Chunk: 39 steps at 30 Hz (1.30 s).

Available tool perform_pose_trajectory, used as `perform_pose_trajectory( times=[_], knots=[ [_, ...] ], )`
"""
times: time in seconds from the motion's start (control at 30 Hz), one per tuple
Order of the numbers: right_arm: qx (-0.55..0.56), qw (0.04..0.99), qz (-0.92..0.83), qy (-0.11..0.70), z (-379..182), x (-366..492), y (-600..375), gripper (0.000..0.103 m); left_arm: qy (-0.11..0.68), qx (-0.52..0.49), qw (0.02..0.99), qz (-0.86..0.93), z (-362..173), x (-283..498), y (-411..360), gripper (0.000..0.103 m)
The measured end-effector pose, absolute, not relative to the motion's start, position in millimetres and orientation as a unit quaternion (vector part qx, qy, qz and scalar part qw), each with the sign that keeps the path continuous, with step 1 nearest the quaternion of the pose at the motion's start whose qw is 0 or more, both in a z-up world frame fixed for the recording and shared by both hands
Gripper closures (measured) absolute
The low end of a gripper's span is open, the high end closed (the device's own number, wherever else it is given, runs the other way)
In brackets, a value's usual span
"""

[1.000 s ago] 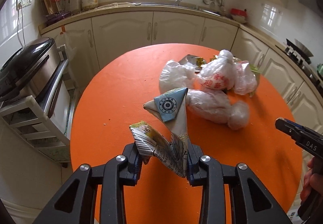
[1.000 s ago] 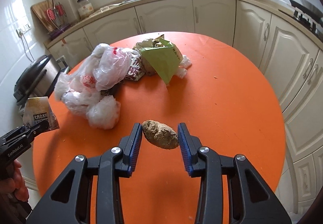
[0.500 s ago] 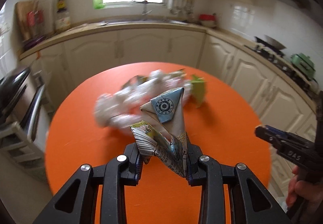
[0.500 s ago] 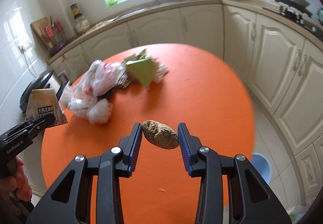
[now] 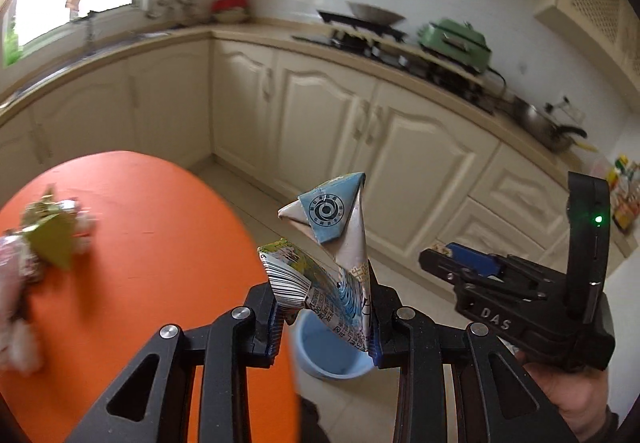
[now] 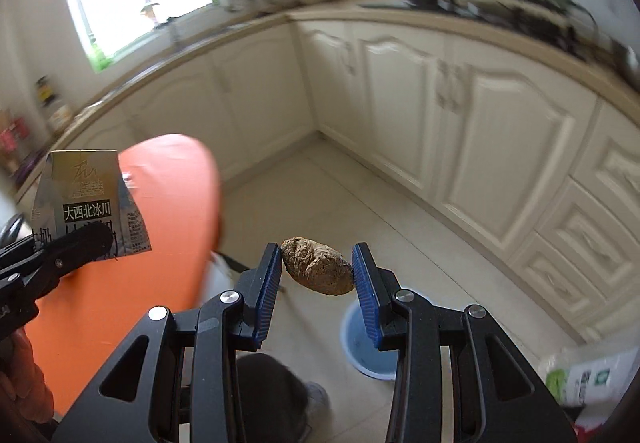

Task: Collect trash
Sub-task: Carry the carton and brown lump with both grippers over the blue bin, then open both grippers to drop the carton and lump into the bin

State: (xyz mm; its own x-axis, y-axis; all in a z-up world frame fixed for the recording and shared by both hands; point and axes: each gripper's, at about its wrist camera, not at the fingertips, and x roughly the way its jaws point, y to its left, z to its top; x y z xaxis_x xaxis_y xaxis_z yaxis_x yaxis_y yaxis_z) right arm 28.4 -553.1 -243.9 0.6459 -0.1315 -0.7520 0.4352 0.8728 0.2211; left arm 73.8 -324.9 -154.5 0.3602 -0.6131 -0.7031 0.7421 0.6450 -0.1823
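A flattened milk carton [image 5: 336,267] is seen clamped between the closed jaws of the left gripper [image 5: 324,317], its folded blue-and-white top pointing upward and its printed lower part pinched between the blue pads. In the right wrist view the same carton [image 6: 86,199] is shown at the left edge, gripped by the black tip of the left gripper [image 6: 60,259] in front of the orange tabletop [image 6: 132,283]. A brown, lumpy piece of trash [image 6: 318,267] is held in the right gripper [image 6: 318,283], whose jaws are closed onto its two ends and are kept part-way apart by the width of the lump. The right gripper [image 5: 460,263] is also caught from the side in the left wrist view, held in a hand [image 5: 572,403] at the lower right, a green light glowing on its body. A blue bucket [image 5: 332,347] is seen on the tiled floor [image 6: 320,199] below both grippers, beside the edge of the tabletop [image 5: 132,255]; in the right wrist view the bucket [image 6: 360,343] is partly hidden behind the right jaw. More trash [image 5: 48,243], including a green wrapper and pale plastic bags, is left lying blurred at the far left of the tabletop. Cream kitchen cabinets [image 5: 328,123] are ranged behind, with a green appliance [image 5: 456,43] set on the counter above them.
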Motion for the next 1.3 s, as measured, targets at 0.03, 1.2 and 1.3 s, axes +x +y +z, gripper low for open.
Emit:
perform_pose_trajectory(
  times=[0.03, 1.2, 1.3],
  knots=[
    [0.203, 0.880, -0.166, 0.396, -253, 27, -564, 0.066, 0.397, 0.093, 0.810, -0.422, -164, 72, -343, 0.074],
    [0.347, 0.799, -0.268, 0.412, -367, -18, -676, 0.000, 0.450, 0.225, 0.776, -0.381, -283, 134, -504, 0.008],
    [0.334, 0.814, -0.271, 0.390, -334, -23, -664, 0.000, 0.426, 0.207, 0.793, -0.384, -258, 117, -465, 0.003]
  ],
)
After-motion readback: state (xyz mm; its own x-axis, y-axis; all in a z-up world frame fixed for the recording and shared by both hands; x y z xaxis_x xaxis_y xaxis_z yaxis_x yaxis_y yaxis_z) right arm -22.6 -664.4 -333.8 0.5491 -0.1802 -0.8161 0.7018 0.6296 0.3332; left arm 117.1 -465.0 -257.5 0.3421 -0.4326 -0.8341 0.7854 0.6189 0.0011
